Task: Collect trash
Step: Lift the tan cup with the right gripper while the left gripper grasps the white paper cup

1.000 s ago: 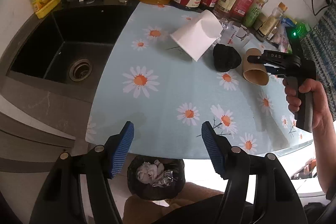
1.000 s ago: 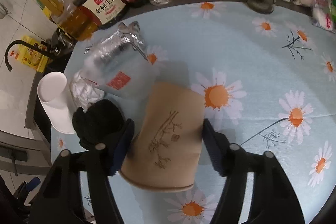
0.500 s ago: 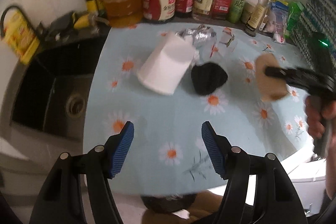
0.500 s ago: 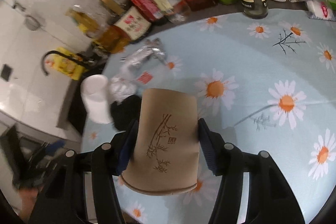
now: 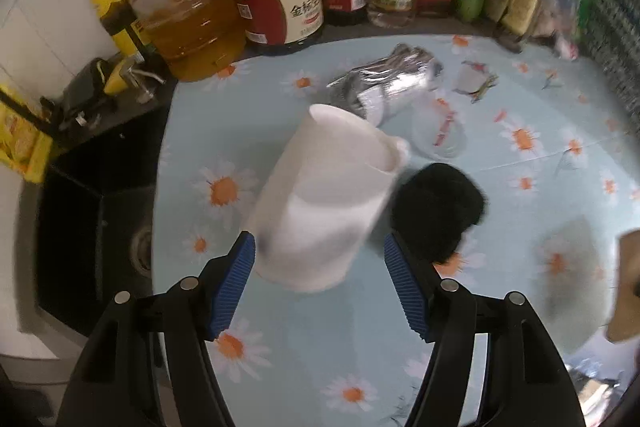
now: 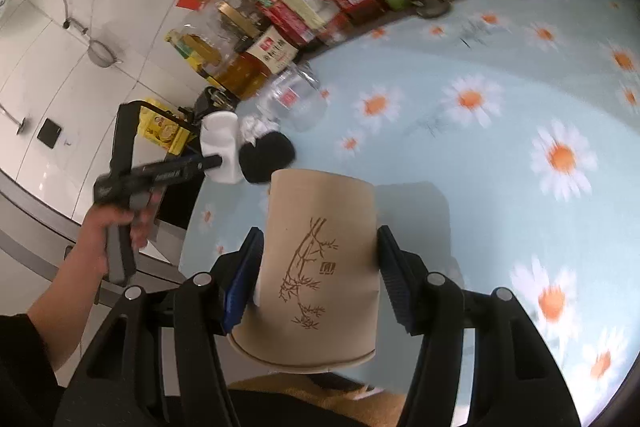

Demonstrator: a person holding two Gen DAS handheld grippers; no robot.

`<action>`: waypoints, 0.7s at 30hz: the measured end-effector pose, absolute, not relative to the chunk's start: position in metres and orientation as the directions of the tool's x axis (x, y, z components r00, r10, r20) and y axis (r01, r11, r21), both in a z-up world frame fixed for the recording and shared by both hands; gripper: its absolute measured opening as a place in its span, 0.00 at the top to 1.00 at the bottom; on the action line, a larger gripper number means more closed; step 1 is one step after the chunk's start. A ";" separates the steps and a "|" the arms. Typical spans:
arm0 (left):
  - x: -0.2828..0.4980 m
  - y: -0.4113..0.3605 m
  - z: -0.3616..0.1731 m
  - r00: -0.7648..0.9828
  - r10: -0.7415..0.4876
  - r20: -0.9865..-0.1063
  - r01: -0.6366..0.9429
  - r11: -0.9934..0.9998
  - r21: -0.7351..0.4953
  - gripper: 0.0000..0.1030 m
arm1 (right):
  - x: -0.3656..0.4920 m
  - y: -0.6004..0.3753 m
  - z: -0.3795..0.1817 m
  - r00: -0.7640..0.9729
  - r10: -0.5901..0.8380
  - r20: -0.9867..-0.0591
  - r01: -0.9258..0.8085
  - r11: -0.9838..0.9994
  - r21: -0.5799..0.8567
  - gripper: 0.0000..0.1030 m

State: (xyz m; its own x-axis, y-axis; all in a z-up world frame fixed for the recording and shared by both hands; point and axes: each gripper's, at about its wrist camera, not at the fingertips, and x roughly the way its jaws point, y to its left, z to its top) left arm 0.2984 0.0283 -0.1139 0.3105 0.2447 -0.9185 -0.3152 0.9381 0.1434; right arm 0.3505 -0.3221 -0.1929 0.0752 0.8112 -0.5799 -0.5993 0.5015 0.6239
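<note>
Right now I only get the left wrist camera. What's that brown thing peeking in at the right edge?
Observer: A brown paper cup with a bamboo drawing. The right gripper is squeezing it.
Operator: Is it sitting on the table?
Observer: It looks lifted. Its shadow falls on the daisy tablecloth behind it.
Operator: Where's my left gripper from there?
Observer: A hand holds the left gripper, with its tip right at the white cup.
</note>
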 end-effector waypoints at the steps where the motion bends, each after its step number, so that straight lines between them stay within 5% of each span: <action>1: 0.302 0.028 -0.116 0.305 0.272 -0.913 -0.300 0.937 0.179 0.37 | 0.350 -0.325 -0.196 0.076 0.808 -0.584 -0.595 0.507 0.624 0.44; 6: 0.318 0.027 -0.129 0.289 0.280 -0.915 -0.235 0.948 0.216 0.24 | 0.347 -0.339 -0.205 0.080 0.808 -0.584 -0.568 0.518 0.639 0.44; 21: 0.317 0.030 -0.136 0.329 0.220 -0.918 -0.177 0.970 0.169 0.36 | 0.335 -0.322 -0.207 0.057 0.801 -0.595 -0.574 0.514 0.637 0.44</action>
State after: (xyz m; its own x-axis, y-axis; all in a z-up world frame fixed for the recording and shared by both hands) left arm 0.3168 0.0303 -0.1355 0.3293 0.2199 -0.9183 -0.1772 0.9696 0.1687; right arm 0.3352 -0.3222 -0.2068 0.0573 0.8014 -0.5954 -0.5737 0.5145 0.6374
